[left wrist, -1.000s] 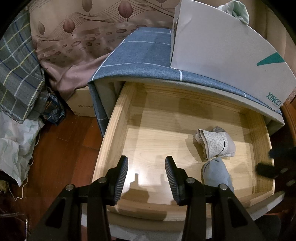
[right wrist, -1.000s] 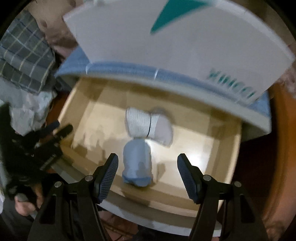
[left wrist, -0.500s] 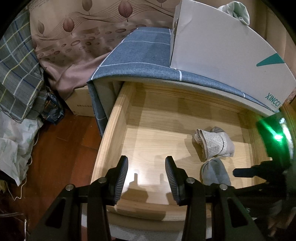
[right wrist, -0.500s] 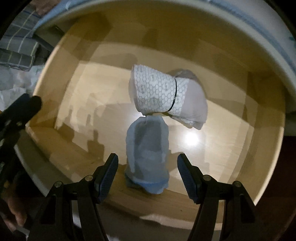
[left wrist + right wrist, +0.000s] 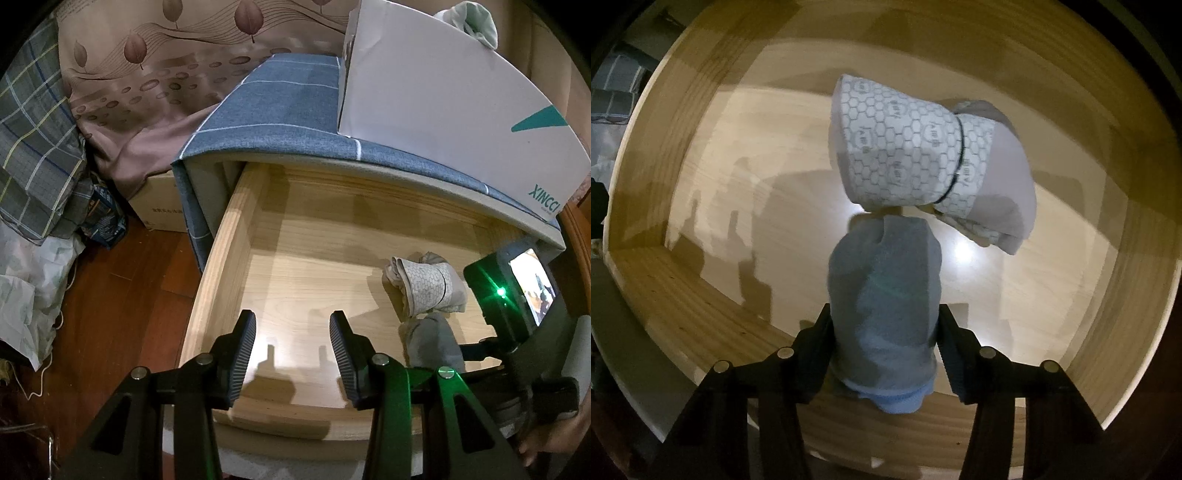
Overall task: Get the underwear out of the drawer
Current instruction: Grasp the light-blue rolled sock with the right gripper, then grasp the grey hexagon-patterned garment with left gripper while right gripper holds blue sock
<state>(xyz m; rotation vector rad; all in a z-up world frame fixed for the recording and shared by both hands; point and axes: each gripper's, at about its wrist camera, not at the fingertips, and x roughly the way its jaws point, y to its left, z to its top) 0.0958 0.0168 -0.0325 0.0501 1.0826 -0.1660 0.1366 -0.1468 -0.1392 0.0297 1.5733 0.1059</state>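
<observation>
Right gripper (image 5: 884, 332) is pointed straight down, jaws closing around a rolled bundle. Left gripper (image 5: 291, 350) is held half-open, nothing between.

A lived-in bedroom at home, seen around an open drawer.

A wooden drawer (image 5: 236, 236) is standing open under a blue checked fabric cover (image 5: 280, 110); at 11 o'clock a leaf-patterned curtain (image 5: 155, 74) is hanging down to a reddish wood floor (image 5: 122, 295), at 9 o'clock plaid bedding (image 5: 33, 147) is piling up, and rolled underwear (image 5: 905, 144) is lying inside the drawer.
</observation>
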